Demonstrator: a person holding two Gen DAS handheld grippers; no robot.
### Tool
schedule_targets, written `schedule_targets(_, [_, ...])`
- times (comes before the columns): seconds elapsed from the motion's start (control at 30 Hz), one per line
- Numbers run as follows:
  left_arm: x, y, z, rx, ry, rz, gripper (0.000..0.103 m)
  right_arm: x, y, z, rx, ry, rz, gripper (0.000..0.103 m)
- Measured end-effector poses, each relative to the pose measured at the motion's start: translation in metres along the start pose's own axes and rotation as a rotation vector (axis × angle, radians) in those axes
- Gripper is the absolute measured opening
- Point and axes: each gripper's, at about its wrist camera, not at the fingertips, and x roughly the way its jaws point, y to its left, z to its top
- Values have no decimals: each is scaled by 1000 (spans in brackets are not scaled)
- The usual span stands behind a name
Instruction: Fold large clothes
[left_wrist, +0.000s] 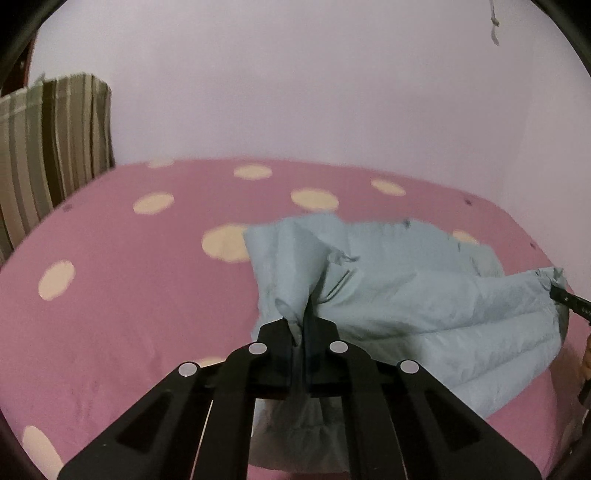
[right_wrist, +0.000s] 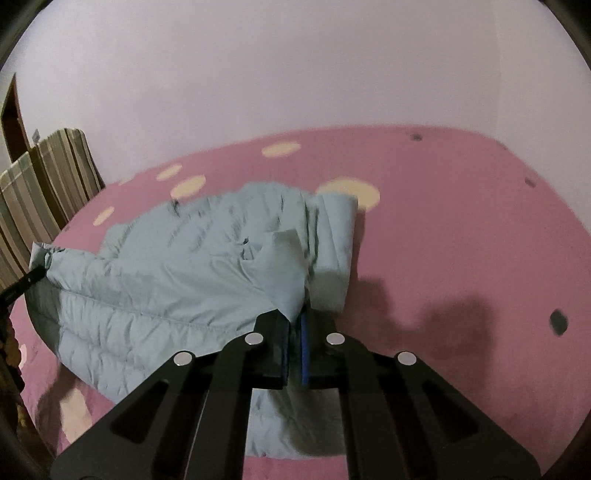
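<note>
Nearest, both grippers are clenched on cloth. Left gripper (left_wrist: 300, 325) pinches a raised fold of the pale blue quilted jacket (left_wrist: 424, 295); right gripper (right_wrist: 295, 317) pinches another fold of it (right_wrist: 166, 280). Fabric rises in a peak at each set of jaws and hangs below them. Beyond, the rest of the jacket lies rumpled on the pink bedspread (left_wrist: 129, 295) with cream dots. Further back, at left, striped cushions (left_wrist: 55, 147) stand against a plain pale wall (left_wrist: 295, 92).
</note>
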Motion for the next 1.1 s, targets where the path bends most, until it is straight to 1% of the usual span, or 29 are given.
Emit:
schedule_targets(0.1, [-1, -1, 21, -9, -42, 21, 4, -4, 3, 24, -6, -47, 2, 4])
schedule_targets(0.17, [5, -4, 38, -9, -64, 42, 4, -2, 6, 43, -8, -78, 0, 4])
schedule_targets(0.3, [29, -9, 70, 8, -84, 78, 3, 21, 6, 82, -11, -101, -8, 4])
schedule_targets(0.4, [61, -8, 93, 5, -64, 109, 3, 43, 3, 105, 1, -98, -5, 4])
schedule_targets(0.5, [93, -4, 106, -7, -34, 137, 3, 73, 0, 127, 8, -82, -9, 4])
schedule_targets(0.6, [121, -3, 114, 0, -4, 171, 3, 106, -1, 140, 19, -54, -12, 4])
schedule_targets(0.7, [161, -3, 115, 21, 47, 207, 3, 141, -1, 144, 22, -12, -21, 4])
schedule_targets(0.8, [195, 0, 107, 31, 101, 238, 3, 183, -6, 140, 30, 55, -38, 4])
schedule_targets(0.93, [227, 10, 93, 30, 171, 260, 3, 222, -13, 129, 48, 128, -49, 4])
schedule_targets(1.1, [257, 17, 75, 32, 246, 289, 3, 255, -18, 113, 54, 186, -70, 4])
